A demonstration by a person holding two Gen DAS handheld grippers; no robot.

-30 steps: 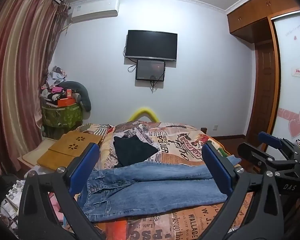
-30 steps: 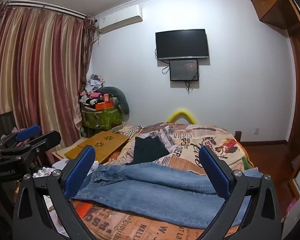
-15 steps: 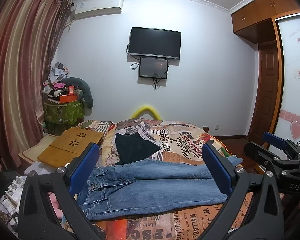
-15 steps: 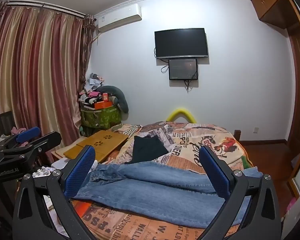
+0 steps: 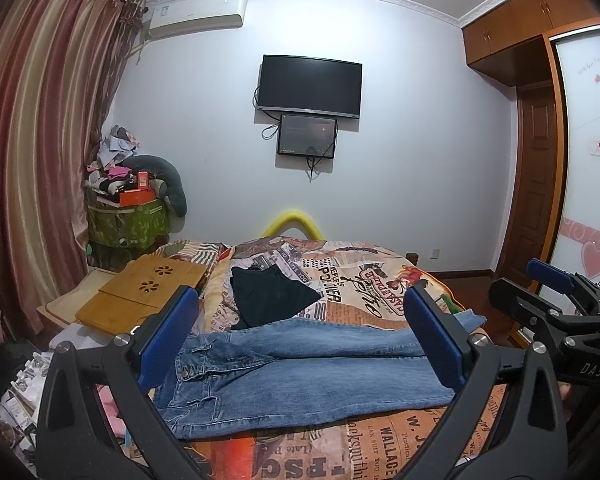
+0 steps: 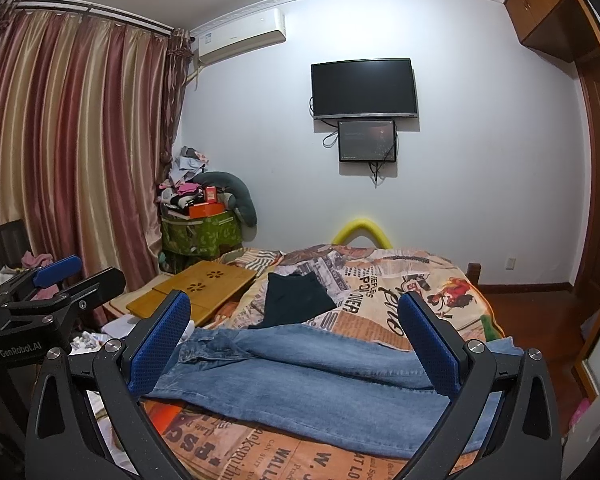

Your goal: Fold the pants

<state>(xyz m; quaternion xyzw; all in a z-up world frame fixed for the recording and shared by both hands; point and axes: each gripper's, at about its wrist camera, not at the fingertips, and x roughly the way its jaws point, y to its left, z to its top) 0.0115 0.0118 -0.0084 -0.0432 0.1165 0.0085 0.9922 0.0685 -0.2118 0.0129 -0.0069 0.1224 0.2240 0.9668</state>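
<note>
Spread flat across the bed with the orange newspaper-print cover: blue denim pants, waistband to the left, legs side by side. Behind, a folded black garment (touching the upper leg). Hovering above, untouching: left gripper, right gripper, jaws wide apart, empty.

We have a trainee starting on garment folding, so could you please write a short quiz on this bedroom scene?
1. True or false: the left gripper is shut on the blue denim jeans.
2. What lies beyond the jeans on the newspaper-print bedspread? A) folded black garment B) white towel C) red pillow
3. Fill in: the jeans' waistband points towards the ____ side of both views.

Key
1. False: both it and the right gripper are open and hold nothing.
2. A, the folded black garment.
3. Left.
</note>
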